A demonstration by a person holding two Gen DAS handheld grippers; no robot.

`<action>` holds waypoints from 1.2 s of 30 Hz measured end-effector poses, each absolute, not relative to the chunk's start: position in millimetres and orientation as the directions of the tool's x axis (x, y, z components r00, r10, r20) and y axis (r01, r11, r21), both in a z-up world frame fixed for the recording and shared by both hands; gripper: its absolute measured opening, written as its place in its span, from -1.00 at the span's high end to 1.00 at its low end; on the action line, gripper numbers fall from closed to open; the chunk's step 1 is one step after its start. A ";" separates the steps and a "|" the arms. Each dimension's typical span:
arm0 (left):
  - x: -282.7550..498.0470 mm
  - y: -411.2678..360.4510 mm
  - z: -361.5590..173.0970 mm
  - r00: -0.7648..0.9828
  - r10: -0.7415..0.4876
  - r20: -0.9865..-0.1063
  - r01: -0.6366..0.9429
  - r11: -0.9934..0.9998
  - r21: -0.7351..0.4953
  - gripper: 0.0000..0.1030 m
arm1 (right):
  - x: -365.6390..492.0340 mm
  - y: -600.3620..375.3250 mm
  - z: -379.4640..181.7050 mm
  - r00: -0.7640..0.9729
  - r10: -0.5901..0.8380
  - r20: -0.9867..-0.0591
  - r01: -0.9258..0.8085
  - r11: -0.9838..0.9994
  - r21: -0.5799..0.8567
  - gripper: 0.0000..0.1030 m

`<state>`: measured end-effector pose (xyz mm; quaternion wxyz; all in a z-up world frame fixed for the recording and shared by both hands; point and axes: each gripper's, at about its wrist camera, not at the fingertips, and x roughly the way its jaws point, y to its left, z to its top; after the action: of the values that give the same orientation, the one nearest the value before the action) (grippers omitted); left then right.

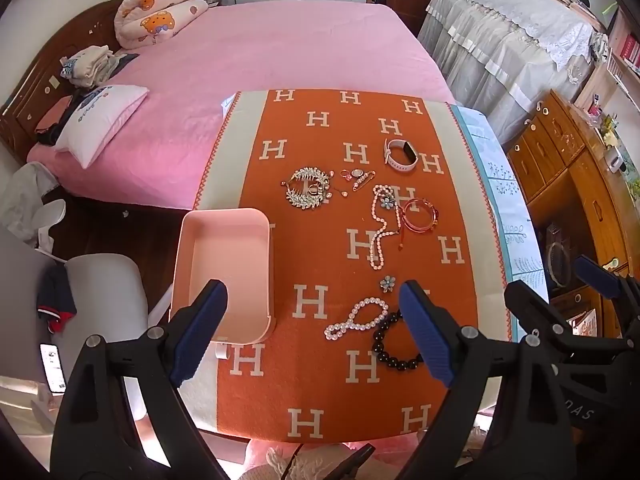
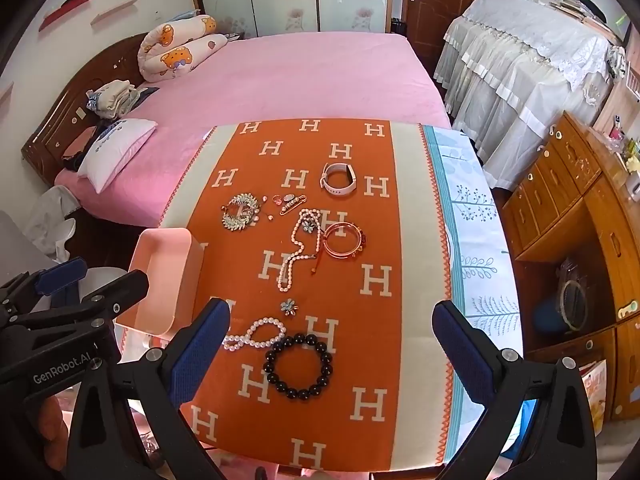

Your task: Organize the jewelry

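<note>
Jewelry lies on an orange H-patterned cloth (image 1: 320, 240). A black bead bracelet (image 2: 298, 366) and a short pearl bracelet (image 2: 256, 334) lie nearest. A flower brooch (image 2: 289, 306), a long pearl necklace (image 2: 300, 248), a rose-gold bangle (image 2: 344, 240), a leaf-shaped hair comb (image 2: 240, 212), small pins (image 2: 290, 202) and a white smartwatch (image 2: 338, 180) lie farther back. An empty pink tray (image 1: 224, 268) sits at the cloth's left edge. My left gripper (image 1: 314, 332) is open above the near cloth beside the tray. My right gripper (image 2: 332, 354) is open, above the black bracelet.
The cloth covers a small table (image 2: 468, 216) at the foot of a pink bed (image 2: 280, 80). A wooden dresser (image 2: 580, 240) stands to the right. A white chair (image 1: 104, 288) and a phone (image 1: 52, 366) are at the left.
</note>
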<state>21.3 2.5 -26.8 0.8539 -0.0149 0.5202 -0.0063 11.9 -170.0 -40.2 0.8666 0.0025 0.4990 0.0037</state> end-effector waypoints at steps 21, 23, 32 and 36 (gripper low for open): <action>18.1 4.3 -30.9 0.459 -0.019 -0.888 -0.003 1.000 -0.023 -0.68 | 4.6 -167.1 -34.9 0.528 0.009 -0.849 -0.004 1.000 0.008 -0.99; 18.0 3.8 -30.7 0.459 -0.019 -0.888 -0.004 1.000 -0.023 -0.68 | 4.2 -166.6 -33.7 0.543 0.007 -0.840 -0.008 1.000 0.003 -0.99; 6.0 4.3 -30.2 0.462 -0.005 -0.887 -0.006 1.000 -0.009 -0.68 | 3.1 -167.5 -31.1 0.544 0.001 -0.839 -0.010 1.000 -0.005 -0.99; -1.5 1.6 -26.0 0.465 0.007 -0.885 -0.015 1.000 0.000 -0.68 | 0.1 -171.3 -17.1 0.560 0.006 -0.829 -0.022 1.000 -0.008 -0.99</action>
<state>-1.5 1.6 -26.0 0.8560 -0.0037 0.5170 0.0066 0.1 -171.3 -17.1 0.8831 -0.0086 0.4691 0.0078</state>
